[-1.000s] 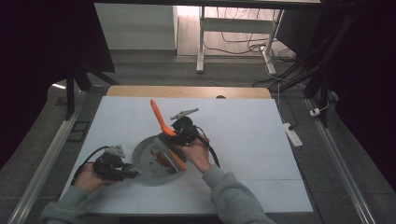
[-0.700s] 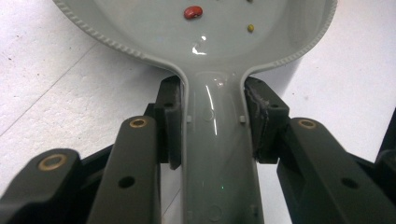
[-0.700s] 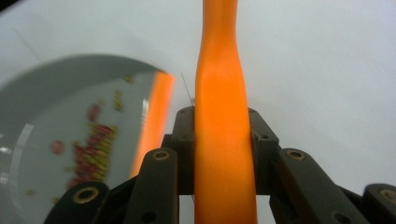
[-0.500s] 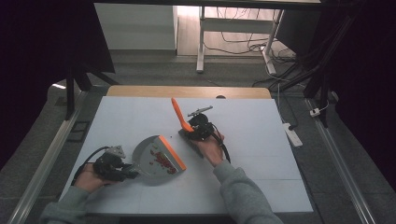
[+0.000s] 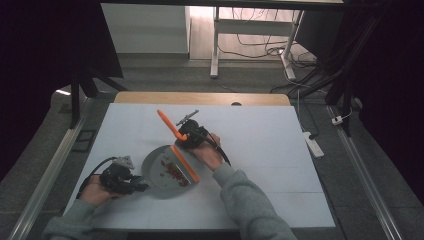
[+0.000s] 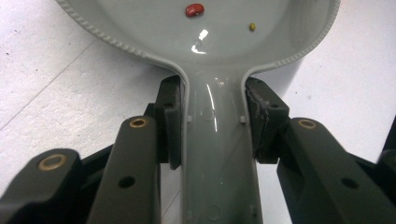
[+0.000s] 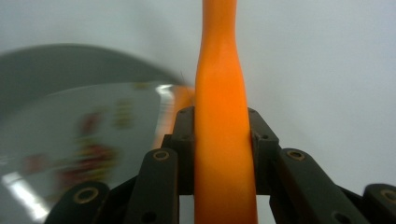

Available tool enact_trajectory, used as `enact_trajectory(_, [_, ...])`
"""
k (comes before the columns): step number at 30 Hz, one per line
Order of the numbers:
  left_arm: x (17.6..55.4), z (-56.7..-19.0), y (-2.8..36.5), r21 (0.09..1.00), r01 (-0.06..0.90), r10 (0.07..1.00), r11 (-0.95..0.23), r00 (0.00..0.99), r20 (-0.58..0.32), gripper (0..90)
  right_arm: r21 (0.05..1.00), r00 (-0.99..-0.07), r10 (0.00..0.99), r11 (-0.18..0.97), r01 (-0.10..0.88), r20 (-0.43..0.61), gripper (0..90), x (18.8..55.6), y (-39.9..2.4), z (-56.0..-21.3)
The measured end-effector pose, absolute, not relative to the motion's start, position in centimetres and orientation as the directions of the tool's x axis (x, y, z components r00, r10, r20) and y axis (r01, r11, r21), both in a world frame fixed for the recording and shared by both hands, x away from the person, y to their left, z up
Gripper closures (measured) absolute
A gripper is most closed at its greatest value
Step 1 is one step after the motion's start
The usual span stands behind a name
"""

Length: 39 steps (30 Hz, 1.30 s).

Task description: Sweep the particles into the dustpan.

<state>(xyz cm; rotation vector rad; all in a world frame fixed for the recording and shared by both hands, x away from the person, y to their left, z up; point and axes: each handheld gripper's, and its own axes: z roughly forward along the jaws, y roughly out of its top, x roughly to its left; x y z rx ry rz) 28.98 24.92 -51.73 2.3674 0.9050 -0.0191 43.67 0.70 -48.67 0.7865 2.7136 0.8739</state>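
A grey dustpan (image 5: 152, 169) lies flat on the white table, with several red beans (image 5: 173, 170) in it. My left gripper (image 5: 138, 186) is shut on its handle (image 6: 217, 140), one pad on each side. A red bean (image 6: 194, 9) and a small yellowish one (image 6: 252, 27) sit in the bowl. An orange strip (image 5: 184, 163) runs along the pan's right edge. My right gripper (image 5: 183, 140) is shut on an orange tool handle (image 7: 222, 116), just above that edge. The handle's free end (image 5: 166, 120) slants up to the far left. The pan (image 7: 70, 140) is blurred at the left.
The white table top (image 5: 270, 150) extends to the right and far side, with a wooden strip (image 5: 200, 98) along its back edge. Metal rails run down both sides, and a power strip (image 5: 312, 143) lies off the right edge.
My right gripper, holding the orange tool, swung out to the right and then came back left to the pan's right edge. The left gripper and the pan handle stayed put.
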Motion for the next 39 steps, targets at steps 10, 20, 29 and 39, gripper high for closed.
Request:
enact_trajectory(10, [28.9,-51.8,24.9,0.526,0.615,0.608,-0.588,0.764,-0.214,61.6,0.689,-0.879,0.473,0.615,0.383,0.067,70.3,41.3,-0.9,-44.6])
enact_trajectory(20, [28.8,-52.3,24.8,0.524,0.619,0.612,-0.585,0.761,-0.215,61.6,0.717,-0.799,0.591,0.509,0.477,0.112,70.2,42.8,-6.2,-44.3])
enact_trajectory(29, [28.6,-52.2,24.8,0.546,0.613,0.618,-0.572,0.759,-0.204,61.7,0.721,-0.764,0.631,0.466,0.513,0.135,70.3,43.1,-8.8,-45.1])
enact_trajectory(39, [27.9,-52.4,25.0,0.6,0.601,0.632,-0.527,0.75,-0.196,61.7,0.734,-0.76,0.636,0.451,0.507,0.133,70.3,42.2,-10.6,-45.3])
